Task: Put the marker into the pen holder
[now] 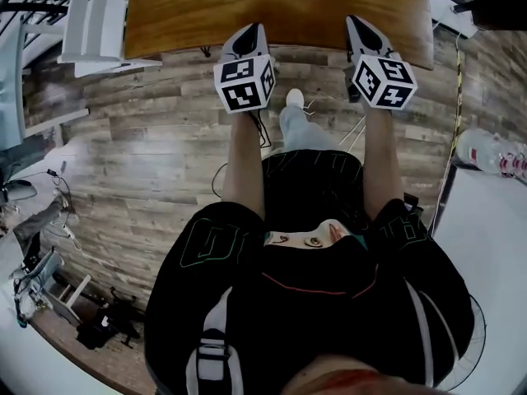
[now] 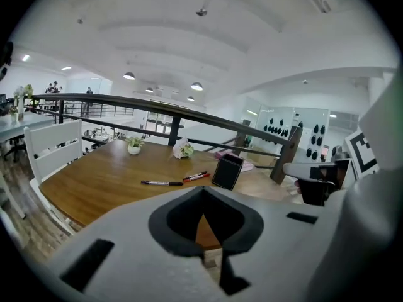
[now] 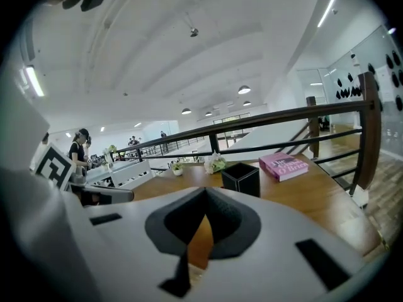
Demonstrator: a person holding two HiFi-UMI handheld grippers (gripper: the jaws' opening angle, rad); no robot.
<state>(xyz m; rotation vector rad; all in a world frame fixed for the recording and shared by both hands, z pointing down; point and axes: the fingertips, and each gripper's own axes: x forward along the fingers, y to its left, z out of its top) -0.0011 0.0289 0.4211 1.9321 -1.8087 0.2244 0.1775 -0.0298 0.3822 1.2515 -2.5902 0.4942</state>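
Table (image 2: 94,181) bears black marker (image 2: 162,183), pen holder (image 2: 227,171), book (image 3: 286,166), perhaps flowers (image 2: 183,149).

On the table (image 2: 94,181), at nine o'clock from the pen holder (image 2: 227,170): a marker (image 2: 196,177), then a second marker (image 2: 162,183). Farther back at eleven o'clock: potted plant (image 2: 133,145) and flowers (image 2: 183,149). At two o'clock: book (image 3: 286,166).

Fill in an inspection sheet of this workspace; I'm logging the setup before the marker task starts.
Surface: wooden table, glossy top.
Job's things: black marker and red marker lying flat, left of the upright black pen holder.
Clutter: potted plant, flowers, pink book at the far side.
Grippers: left gripper and right gripper both shut, empty, at the table's near edge.
Cables: dark cable and yellow cable by the floor.
Surroundings: white chair, railing, plank floor, person far off.
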